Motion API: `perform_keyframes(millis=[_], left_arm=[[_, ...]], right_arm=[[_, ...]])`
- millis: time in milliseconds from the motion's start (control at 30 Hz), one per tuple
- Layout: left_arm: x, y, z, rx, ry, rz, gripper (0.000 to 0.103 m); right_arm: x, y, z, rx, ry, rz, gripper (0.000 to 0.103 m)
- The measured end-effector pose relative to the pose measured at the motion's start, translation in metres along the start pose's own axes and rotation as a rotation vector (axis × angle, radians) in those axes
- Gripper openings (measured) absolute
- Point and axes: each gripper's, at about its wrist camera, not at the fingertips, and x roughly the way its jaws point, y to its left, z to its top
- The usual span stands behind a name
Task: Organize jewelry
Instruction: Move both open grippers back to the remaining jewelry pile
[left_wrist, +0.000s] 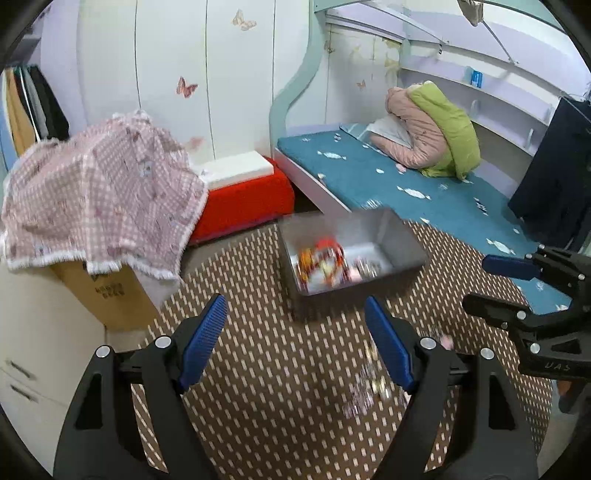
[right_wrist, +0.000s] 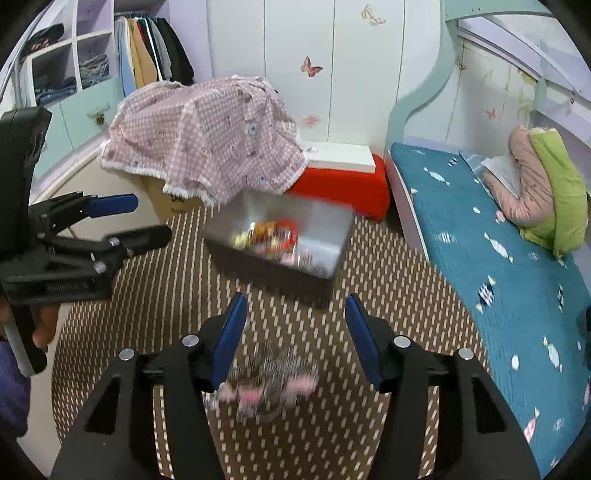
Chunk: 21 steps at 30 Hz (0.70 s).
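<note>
A grey metal box (left_wrist: 402, 240) stands on a round brown patterned table (left_wrist: 266, 369); it also shows in the right wrist view (right_wrist: 332, 225). Red, orange and silver jewelry (left_wrist: 325, 262) lies inside it (right_wrist: 273, 232). A blurred pile of silver and pink jewelry (right_wrist: 269, 380) lies on the table between my right gripper's open fingers; in the left wrist view this pile (left_wrist: 369, 384) is beside my left gripper's right finger. My left gripper (left_wrist: 295, 328) is open and empty, in front of the box. My right gripper (right_wrist: 295, 321) is open above the pile.
A cardboard box under a pink checked cloth (left_wrist: 99, 192) stands left of the table. A red stool with a white box (left_wrist: 243, 195) is behind. A bed with a teal cover (left_wrist: 424, 188) and a folded quilt runs along the right.
</note>
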Motion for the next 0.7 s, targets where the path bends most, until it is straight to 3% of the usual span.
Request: perform_keyframes(millis=[133,267,467,700], left_arm=[[0.007,-0.009,-0.036,0.016,0.062,-0.027,0.077],[0.02,-0.025,-0.065,0.049,0.125,-0.074,0.063],[0.033,-0.034,-0.08,0.041,0.164,-0.111,0.06],[0.046,-0.039,-0.081,0.039,0.191,-0.119,0.031]], right_arm=[[0.002,0.006,-0.032,0.017,0.029,-0.01,0.054],[0.002,0.006,-0.055,0.043,0.04,-0.026,0.054],[0.003,0.001,-0.07,0.084,0.056,-0.012,0.059],[0.006,0.009,-0.075,0.082,0.065,0.002,0.06]])
